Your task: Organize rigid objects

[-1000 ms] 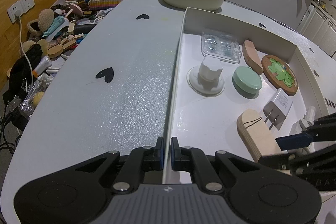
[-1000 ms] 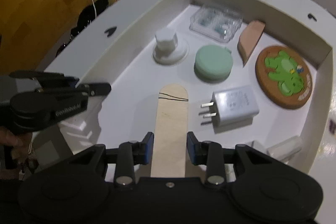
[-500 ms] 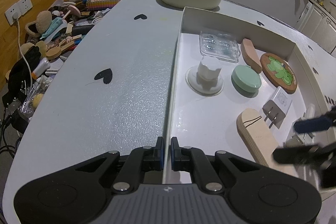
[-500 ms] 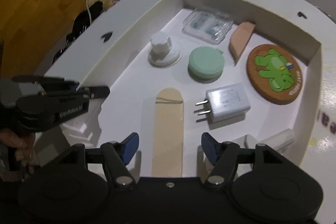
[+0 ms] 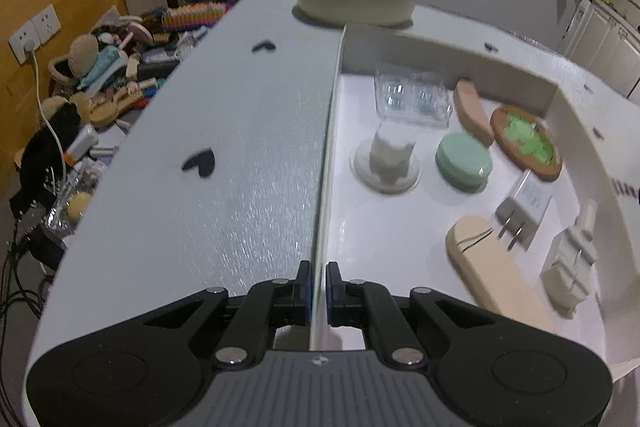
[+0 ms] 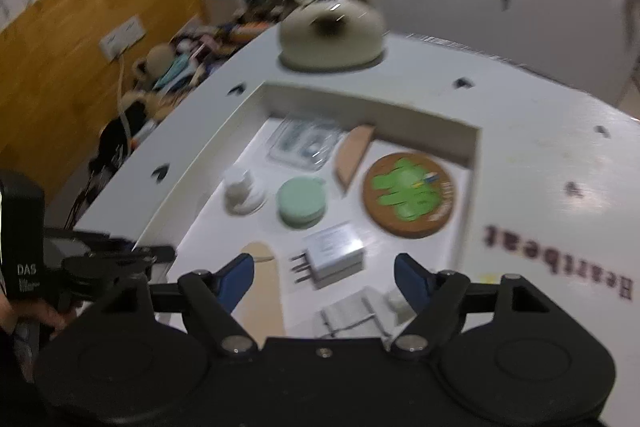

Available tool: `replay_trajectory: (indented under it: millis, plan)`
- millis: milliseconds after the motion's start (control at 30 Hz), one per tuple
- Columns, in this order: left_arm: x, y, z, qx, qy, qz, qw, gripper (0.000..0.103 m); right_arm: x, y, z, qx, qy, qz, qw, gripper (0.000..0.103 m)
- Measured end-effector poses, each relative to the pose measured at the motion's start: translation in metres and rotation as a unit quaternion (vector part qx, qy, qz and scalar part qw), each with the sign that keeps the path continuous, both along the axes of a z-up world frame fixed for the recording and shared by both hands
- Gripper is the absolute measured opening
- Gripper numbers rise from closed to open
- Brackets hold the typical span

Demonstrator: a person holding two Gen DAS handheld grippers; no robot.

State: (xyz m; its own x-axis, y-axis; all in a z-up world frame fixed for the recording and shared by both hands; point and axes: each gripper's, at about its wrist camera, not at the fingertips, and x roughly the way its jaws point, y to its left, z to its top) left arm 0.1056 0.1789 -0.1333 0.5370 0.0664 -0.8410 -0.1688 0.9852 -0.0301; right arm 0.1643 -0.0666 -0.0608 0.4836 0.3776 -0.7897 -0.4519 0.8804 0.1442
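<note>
Eight items lie in the white tray (image 6: pixel 466 183), wooden stick (image 6: pixel 262 291) included | right gripper (image 6: pixel 324 277) wide open, empty, stick at 7 o'clock | left gripper (image 5: pixel 318 285) clamps tray's wall.

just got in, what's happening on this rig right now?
A person with two handheld claws is sorting rigid items into a white tray. The left claw is shut on the tray's left wall, holding it. The right claw is open and empty above the tray's near end, over the wooden stick and the white charger. The mint round case and frog coaster also lie inside.
</note>
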Motion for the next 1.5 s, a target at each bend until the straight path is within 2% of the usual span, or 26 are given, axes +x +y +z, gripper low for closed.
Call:
replay_trajectory:
  millis: [133, 200, 267, 433, 500, 567, 633, 767, 833, 1033, 1267, 1500]
  plan:
    - [-0.007, -0.003, 0.028, 0.002, -0.040, 0.002, 0.9992, 0.010, -0.009, -0.023, 0.011, 0.013, -0.021, -0.039, 0.999, 0.078]
    - [-0.013, -0.005, 0.044, -0.003, -0.075, -0.004, 0.9972, 0.011, -0.014, -0.033, 0.015, 0.016, -0.039, -0.053, 0.998, 0.079]
    - [-0.018, -0.010, 0.055, 0.004, -0.099, -0.006, 0.9951, 0.018, -0.021, -0.040, 0.017, 0.018, -0.060, -0.064, 0.996, 0.079]
    - [-0.032, -0.026, 0.074, 0.012, -0.144, -0.011, 0.9894, 0.051, -0.038, -0.057, 0.017, 0.030, -0.103, -0.093, 0.990, 0.079]
    - [-0.040, -0.033, 0.077, 0.017, -0.158, -0.012, 0.9872, 0.062, -0.046, -0.065, 0.018, 0.040, -0.121, -0.105, 0.986, 0.080]
    - [-0.048, -0.038, 0.079, 0.021, -0.171, -0.015, 0.9850, 0.067, -0.053, -0.071, 0.019, 0.047, -0.135, -0.108, 0.984, 0.084]
    - [-0.057, -0.042, 0.080, 0.026, -0.185, -0.015, 0.9823, 0.083, -0.062, -0.076, 0.020, 0.047, -0.156, -0.108, 0.981, 0.086]
    - [-0.077, -0.048, 0.080, 0.034, -0.216, -0.020, 0.9757, 0.091, -0.081, -0.080, 0.017, 0.044, -0.194, -0.112, 0.974, 0.092]
    - [-0.089, -0.050, 0.079, 0.035, -0.234, -0.021, 0.9715, 0.101, -0.091, -0.083, 0.013, 0.044, -0.207, -0.119, 0.970, 0.092]
    - [-0.127, -0.057, 0.069, 0.036, -0.273, -0.022, 0.9611, 0.103, -0.133, -0.089, -0.007, 0.040, -0.238, -0.148, 0.959, 0.097]
    - [-0.164, -0.060, 0.049, 0.028, -0.280, -0.036, 0.9590, 0.103, -0.182, -0.094, -0.026, 0.046, -0.252, -0.180, 0.950, 0.100]
    - [-0.187, -0.061, 0.046, 0.031, -0.294, -0.046, 0.9541, 0.103, -0.214, -0.093, -0.030, 0.044, -0.267, -0.182, 0.945, 0.103]
